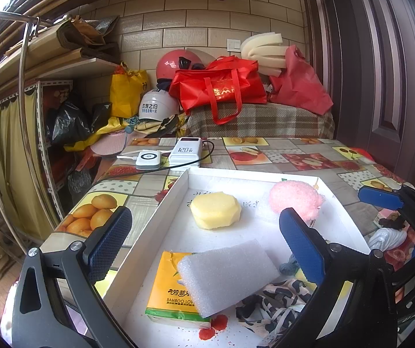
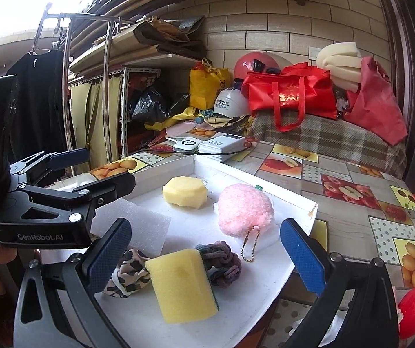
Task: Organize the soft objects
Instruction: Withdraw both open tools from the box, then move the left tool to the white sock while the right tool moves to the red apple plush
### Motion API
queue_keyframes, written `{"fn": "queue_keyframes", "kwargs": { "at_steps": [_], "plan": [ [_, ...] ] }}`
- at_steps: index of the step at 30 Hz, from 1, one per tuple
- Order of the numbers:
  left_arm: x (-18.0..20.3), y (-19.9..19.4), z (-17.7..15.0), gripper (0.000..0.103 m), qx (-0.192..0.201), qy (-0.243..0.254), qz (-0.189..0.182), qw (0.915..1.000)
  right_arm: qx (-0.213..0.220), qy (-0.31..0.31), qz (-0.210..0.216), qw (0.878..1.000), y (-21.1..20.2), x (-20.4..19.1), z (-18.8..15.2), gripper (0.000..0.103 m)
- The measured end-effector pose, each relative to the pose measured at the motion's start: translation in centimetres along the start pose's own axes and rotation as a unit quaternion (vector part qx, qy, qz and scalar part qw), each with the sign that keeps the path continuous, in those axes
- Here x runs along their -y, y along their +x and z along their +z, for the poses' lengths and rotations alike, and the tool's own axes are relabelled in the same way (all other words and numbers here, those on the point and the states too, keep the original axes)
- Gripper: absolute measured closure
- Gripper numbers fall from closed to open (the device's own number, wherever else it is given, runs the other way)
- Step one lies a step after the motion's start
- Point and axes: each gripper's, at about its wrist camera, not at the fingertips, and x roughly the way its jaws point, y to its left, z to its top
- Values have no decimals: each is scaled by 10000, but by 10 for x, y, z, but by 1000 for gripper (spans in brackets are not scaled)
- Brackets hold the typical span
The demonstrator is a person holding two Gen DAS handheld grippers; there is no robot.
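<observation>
We see most soft items already in the white tray [image 2: 268, 174]: yellow sponge [image 2: 183, 285], foam block [image 1: 227, 275], pink puff [image 2: 245, 210], scrunchies. Left gripper [image 1: 207, 246] and right gripper [image 2: 207, 258] both gape wide, empty, over the tray's near end. Little looks left.

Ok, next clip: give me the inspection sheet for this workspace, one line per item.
Surface: fruit-print tablecloth under a white tray.
Job's things: in tray, yellow round sponge, pink pompom, white foam block, yellow scrub sponge, tissue pack, leopard scrunchie, dark scrunchie.
Clutter: power bank, white charger.
Grippers: left gripper and right gripper open, empty.
Cables: black cable by power bank.
Surroundings: red bag, helmets, shelving.
</observation>
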Motion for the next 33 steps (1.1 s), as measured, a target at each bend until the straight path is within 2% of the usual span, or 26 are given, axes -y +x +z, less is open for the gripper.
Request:
{"fn": "queue_keyframes", "kwargs": {
  "at_steps": [20,28,33],
  "plan": [
    [6,-9,0,0,131,110,216,9996,56,160,40,9998,-8,5,-1,0],
    [19,-15,-4,0,117,182,42,9998,-28,288,174,9994,-24,11,-10,0],
    [30,-20,-7,0,98,227,-90,9997,-210,138,262,9993,-41,7,-21,0]
  ]
}}
